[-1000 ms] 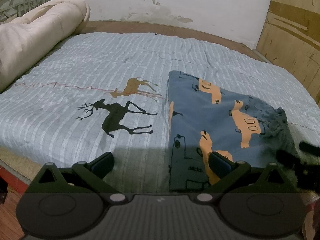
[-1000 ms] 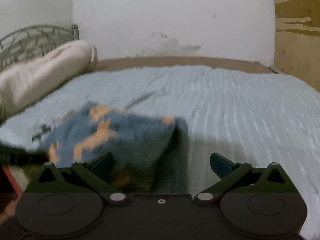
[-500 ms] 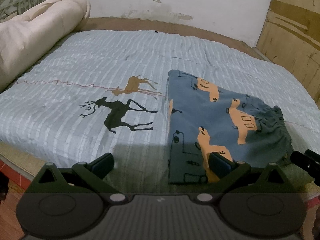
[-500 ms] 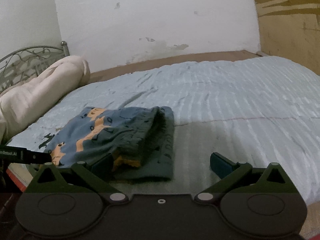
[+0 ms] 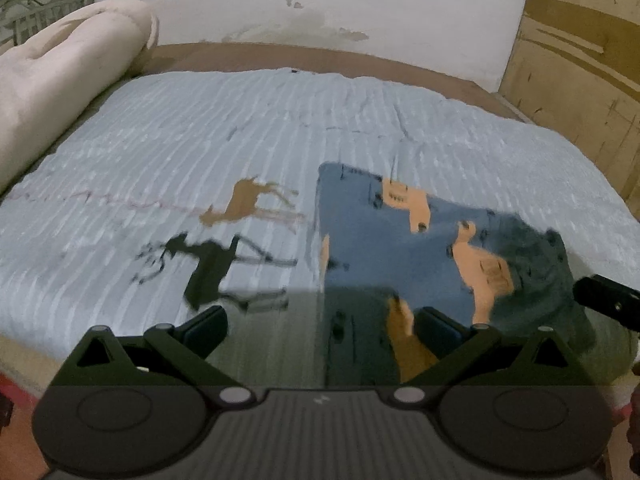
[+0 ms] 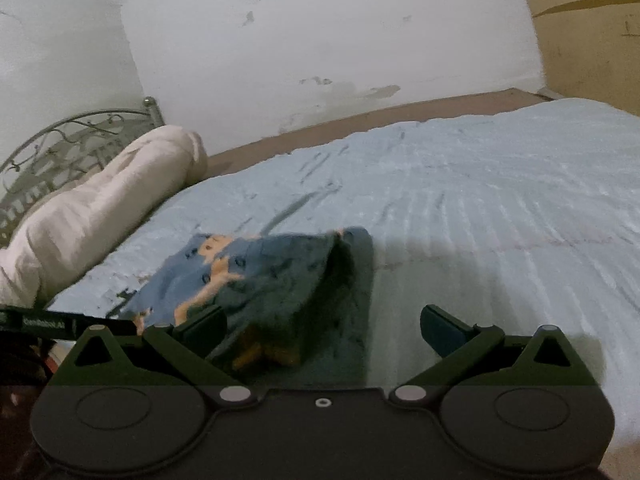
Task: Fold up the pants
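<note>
Blue pants (image 5: 404, 256) printed with orange vehicles lie folded into a compact rectangle on the pale blue striped bedspread (image 5: 240, 128), near the bed's front edge. In the right wrist view the same pants (image 6: 276, 280) show a dark green waistband end toward me. My left gripper (image 5: 322, 330) hovers open just in front of the pants' near edge, holding nothing. My right gripper (image 6: 322, 328) is open too, low at the bed's edge, with its left finger (image 6: 204, 328) in front of the pants. The right gripper's black body (image 5: 604, 300) shows at the left view's right edge.
A rolled cream duvet (image 5: 60, 84) lies along the bed's left side by a metal headboard (image 6: 60, 148). Deer prints (image 5: 248, 204) mark the bedspread left of the pants. A white wall and a wooden panel (image 5: 580, 60) stand behind the bed.
Both grippers have drawn back and tilted upward from the folded pants. The pants lie where they were, both grippers staying open.
</note>
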`<state>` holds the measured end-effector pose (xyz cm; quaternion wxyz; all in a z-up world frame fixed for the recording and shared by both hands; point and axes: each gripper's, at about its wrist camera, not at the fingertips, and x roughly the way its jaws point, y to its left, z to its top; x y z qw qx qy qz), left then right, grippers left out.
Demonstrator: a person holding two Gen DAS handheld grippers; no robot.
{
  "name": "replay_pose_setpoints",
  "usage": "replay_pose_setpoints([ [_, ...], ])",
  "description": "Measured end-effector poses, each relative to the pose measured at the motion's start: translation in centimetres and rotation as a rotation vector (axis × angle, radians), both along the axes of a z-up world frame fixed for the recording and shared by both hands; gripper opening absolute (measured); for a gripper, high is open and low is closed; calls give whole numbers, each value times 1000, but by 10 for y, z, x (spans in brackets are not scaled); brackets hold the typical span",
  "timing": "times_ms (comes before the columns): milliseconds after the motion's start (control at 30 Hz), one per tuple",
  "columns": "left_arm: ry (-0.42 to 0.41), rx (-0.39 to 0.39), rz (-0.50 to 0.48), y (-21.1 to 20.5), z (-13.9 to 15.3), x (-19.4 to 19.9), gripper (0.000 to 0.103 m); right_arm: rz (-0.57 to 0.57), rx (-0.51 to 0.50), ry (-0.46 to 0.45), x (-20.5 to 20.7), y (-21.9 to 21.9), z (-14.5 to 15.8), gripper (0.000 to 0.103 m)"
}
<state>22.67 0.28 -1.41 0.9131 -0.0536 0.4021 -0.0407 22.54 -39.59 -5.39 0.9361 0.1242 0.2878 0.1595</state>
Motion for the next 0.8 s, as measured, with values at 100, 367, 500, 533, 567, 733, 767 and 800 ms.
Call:
replay_pose_setpoints([
  [100, 1, -25, -7, 2, -1, 17, 102, 28, 24, 22, 30, -3, 0, 102],
  [367, 39, -155, -58, 9, -2, 39, 83, 53, 122, 112, 86, -9, -17, 92],
  [500, 61, -173, -55, 12, -6, 37, 68, 70, 118, 111, 84, -5, -20, 66],
  [533, 65, -181, -51, 14, -7, 36, 58, 71, 119, 112, 81, -4, -21, 63],
  [567, 68, -198, -52, 16, -8, 35, 47, 68, 117, 112, 79, -3, -22, 58],
  [733, 47, -207, -61, 15, 1, 33, 15, 60, 128, 87, 73, -2, -20, 33],
  [767, 38, -209, -64, 14, 5, 32, 14, 57, 117, 77, 72, 1, -17, 25],
  [800, 23, -207, -71, 13, 10, 32, 13, 59, 112, 66, 71, 2, -14, 23],
])
